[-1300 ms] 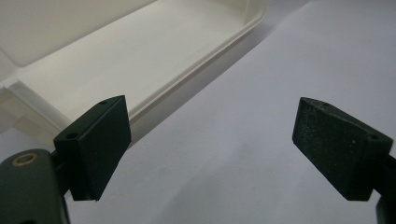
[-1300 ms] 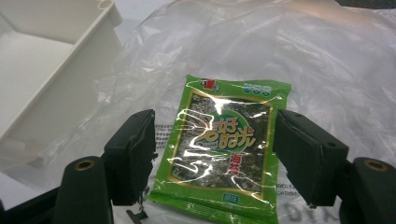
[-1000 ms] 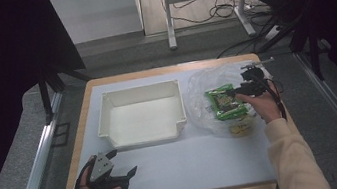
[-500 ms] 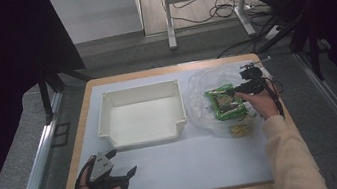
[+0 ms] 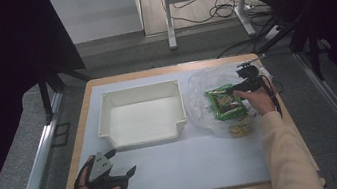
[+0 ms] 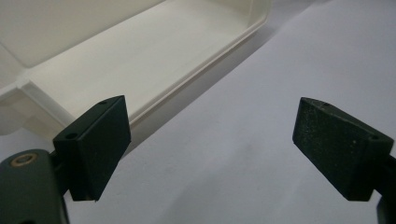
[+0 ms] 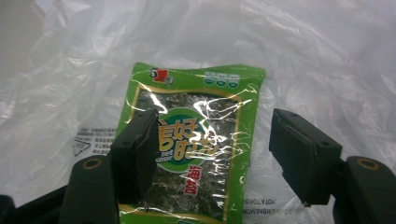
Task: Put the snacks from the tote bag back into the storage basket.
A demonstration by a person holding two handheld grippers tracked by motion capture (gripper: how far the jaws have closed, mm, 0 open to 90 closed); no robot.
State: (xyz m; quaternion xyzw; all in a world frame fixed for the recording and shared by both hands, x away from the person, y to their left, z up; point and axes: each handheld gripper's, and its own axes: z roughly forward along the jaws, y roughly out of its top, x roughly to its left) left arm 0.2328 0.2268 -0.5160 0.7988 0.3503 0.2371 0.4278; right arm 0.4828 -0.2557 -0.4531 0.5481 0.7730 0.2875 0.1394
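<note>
A green seaweed snack packet (image 5: 226, 104) lies flat on a crumpled clear plastic bag (image 5: 202, 82) at the right of the table. My right gripper (image 5: 239, 85) is at the packet's far right edge. In the right gripper view it (image 7: 212, 149) is open, low over the packet (image 7: 196, 140); one jaw overlaps the packet's left part and the other stands past its right edge. My left gripper (image 5: 122, 163) rests near the front left, held open over bare white paper (image 6: 233, 140), with nothing between its fingers.
An empty white tray (image 5: 104, 115) sits in the middle at the back; its front wall (image 6: 154, 88) is close ahead of the left gripper. A small yellow item (image 5: 240, 128) lies at the bag's near edge. White paper (image 5: 192, 166) covers the wooden table.
The right gripper has edged slightly left and away from the person, closer over the green packet. The left gripper has stayed still.
</note>
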